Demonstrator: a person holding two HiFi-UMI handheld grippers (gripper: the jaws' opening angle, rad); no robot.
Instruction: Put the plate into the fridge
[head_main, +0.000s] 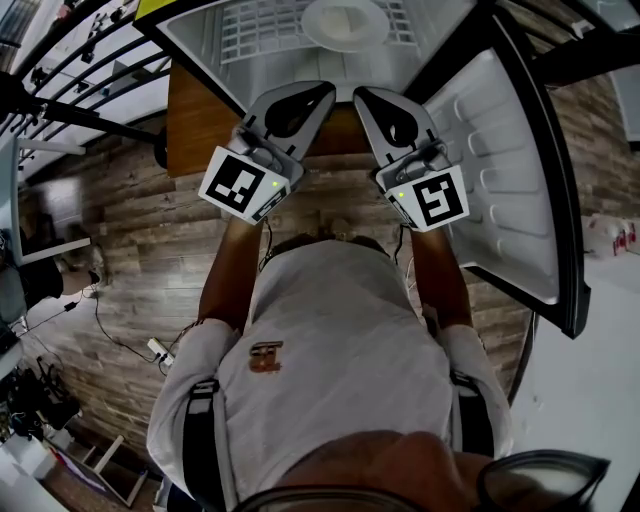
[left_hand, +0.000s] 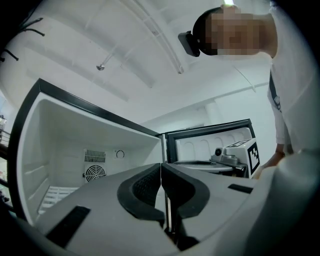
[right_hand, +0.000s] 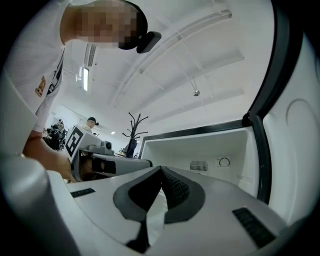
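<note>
White shirt is filling the near view. Just past it, two grippers are hovering side by side before one open fridge. The left gripper is pressing its jaws together on nothing, and the right gripper is likewise closing on nothing. One door is hanging open at the right. Farthest in, one plate is lying on the wire shelf inside the fridge, apart from both grippers.
</note>
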